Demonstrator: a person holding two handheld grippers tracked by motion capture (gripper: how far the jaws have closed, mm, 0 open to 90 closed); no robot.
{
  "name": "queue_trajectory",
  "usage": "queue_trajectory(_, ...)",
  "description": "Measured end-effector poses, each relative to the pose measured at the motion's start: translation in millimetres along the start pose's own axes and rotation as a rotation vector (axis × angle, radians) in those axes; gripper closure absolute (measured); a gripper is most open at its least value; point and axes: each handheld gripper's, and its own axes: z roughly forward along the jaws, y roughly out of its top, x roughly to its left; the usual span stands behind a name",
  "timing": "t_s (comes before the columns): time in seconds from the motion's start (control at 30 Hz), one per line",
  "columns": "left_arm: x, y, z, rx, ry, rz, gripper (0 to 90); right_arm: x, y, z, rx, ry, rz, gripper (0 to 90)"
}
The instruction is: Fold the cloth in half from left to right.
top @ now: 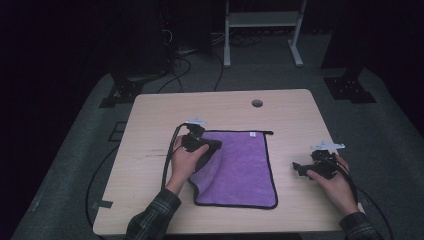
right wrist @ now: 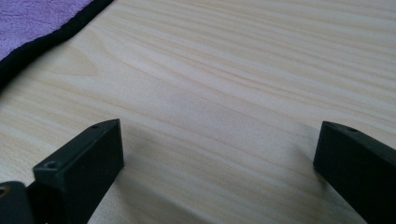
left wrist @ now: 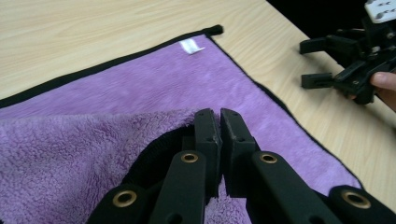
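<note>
I fold the purple fleece cloth (left wrist: 140, 88) with black edging.

My left gripper (left wrist: 218, 122) pinches its folded edge; my right gripper (right wrist: 215, 154) rests released over the wooden table (right wrist: 233, 70).

A light wooden table (top: 150, 115) stands on a grey floor (top: 75, 150), with a small round hole (top: 257, 103) near its far edge. Beyond it, a white metal frame (top: 262, 20) rises at the far side, and black cables (top: 182, 67) trail across the floor at far left.
</note>
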Motion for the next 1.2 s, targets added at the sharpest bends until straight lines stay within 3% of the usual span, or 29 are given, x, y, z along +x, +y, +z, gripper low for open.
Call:
queue_trajectory(0.8,-35.4,26.2,81.0,0.081,-0.143,0.047,86.3,0.0,0.0,0.0,0.0,0.0,0.001,0.7)
queue_trajectory(1.07,-44.3,30.0,108.7,0.105,-0.181,0.032,86.3,0.0,0.0,0.0,0.0,0.0,0.0,0.7)
queue_trajectory(1.2,-47.4,29.2,124.7,0.135,-0.178,0.031,86.3,0.0,0.0,-0.1,0.0,0.0,0.0,0.7)
